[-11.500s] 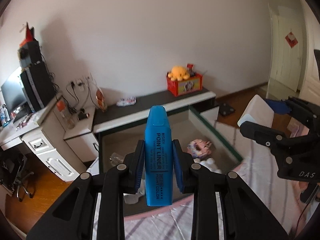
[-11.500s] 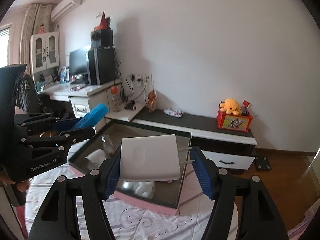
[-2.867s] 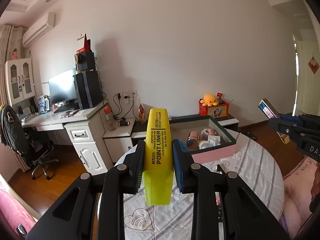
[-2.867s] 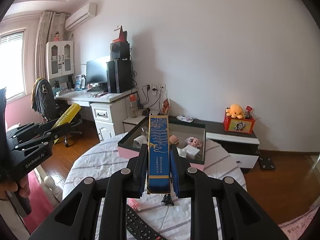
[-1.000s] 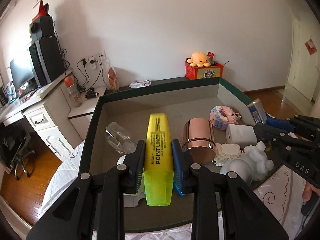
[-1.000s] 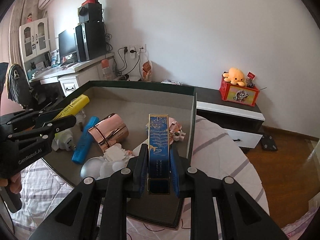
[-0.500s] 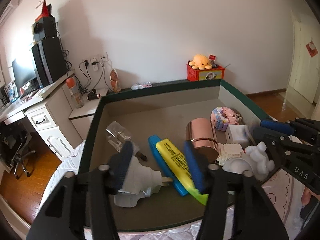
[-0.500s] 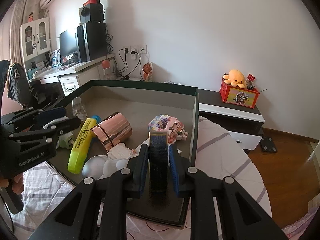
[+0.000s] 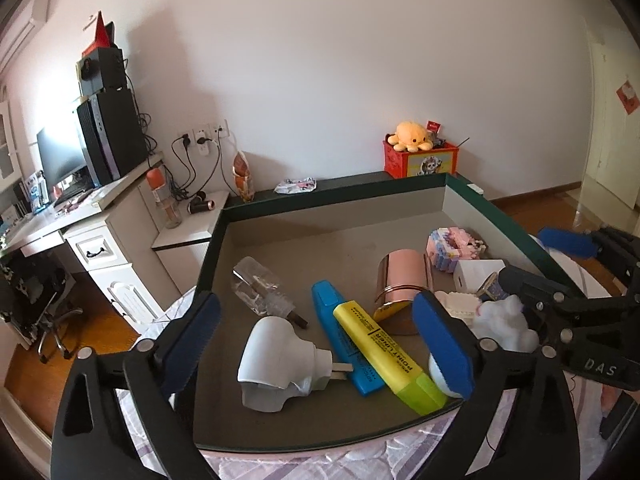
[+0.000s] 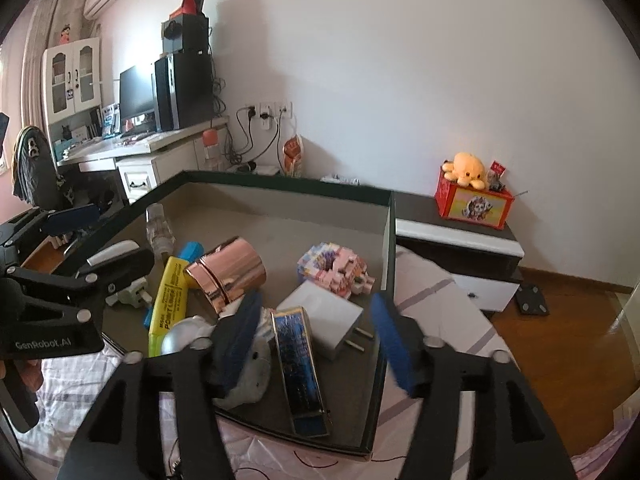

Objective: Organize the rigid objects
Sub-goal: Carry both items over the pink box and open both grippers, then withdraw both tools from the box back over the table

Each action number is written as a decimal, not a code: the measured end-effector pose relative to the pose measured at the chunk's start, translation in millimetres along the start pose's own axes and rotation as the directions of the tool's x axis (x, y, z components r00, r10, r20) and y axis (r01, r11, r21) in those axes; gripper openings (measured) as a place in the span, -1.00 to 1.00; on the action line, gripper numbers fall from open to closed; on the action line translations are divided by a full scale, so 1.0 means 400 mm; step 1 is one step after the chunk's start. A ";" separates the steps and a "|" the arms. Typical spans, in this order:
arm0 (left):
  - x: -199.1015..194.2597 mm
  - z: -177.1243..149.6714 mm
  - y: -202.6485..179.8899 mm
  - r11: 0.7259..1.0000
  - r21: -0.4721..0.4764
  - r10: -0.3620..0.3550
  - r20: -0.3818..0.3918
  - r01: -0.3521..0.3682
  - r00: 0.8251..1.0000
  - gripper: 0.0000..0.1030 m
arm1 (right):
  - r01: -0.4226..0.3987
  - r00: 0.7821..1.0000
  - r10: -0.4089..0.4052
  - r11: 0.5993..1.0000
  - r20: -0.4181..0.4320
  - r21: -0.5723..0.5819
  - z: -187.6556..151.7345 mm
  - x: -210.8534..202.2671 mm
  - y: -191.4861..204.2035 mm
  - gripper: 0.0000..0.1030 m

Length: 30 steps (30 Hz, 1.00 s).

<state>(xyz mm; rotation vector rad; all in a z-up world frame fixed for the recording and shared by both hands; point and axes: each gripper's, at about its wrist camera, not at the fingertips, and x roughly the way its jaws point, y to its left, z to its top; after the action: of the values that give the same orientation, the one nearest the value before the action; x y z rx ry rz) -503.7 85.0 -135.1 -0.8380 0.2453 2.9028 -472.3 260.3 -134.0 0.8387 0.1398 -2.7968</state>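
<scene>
Both drops land: the left gripper has just spread wide over the yellow highlighter by the box's near edge, the right gripper has just opened off the blue case near its near right corner, so next comes backing out for anything left outside.

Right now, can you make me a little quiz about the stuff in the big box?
1. True or false: the yellow highlighter lies inside the box.
2. What lies right beside the yellow highlighter: A) blue highlighter, B) plush octopus, C) block toy?
3. Fill in: the left hand-held gripper is ____ (open or shut).

Key
1. True; it rests on the box floor.
2. A; they lie side by side, touching.
3. Open; its jaws have just been opening, and nothing is gripped. The right hand-held gripper is open too, above the narrow blue box.
</scene>
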 end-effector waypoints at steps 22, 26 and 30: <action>-0.502 -0.084 0.078 0.987 -0.140 0.105 0.217 -0.075 0.970 1.00 | 0.009 0.977 -0.002 1.000 0.213 -0.030 0.005 -0.453 0.131 1.00; -0.601 -0.114 0.064 0.988 -0.113 0.133 0.247 -0.108 0.960 1.00 | 0.011 0.968 -0.004 1.000 0.249 -0.029 -0.017 -0.549 0.162 1.00; -0.690 -0.149 0.065 0.984 -0.114 0.162 0.278 -0.135 0.947 1.00 | 0.036 0.958 -0.028 0.999 0.285 -0.022 -0.055 -0.640 0.195 1.00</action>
<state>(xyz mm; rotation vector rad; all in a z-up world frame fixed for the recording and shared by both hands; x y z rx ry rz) -244.4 31.5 -33.7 -0.4138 0.1518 3.1491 -234.0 233.8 -13.1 0.4220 0.1437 -2.9010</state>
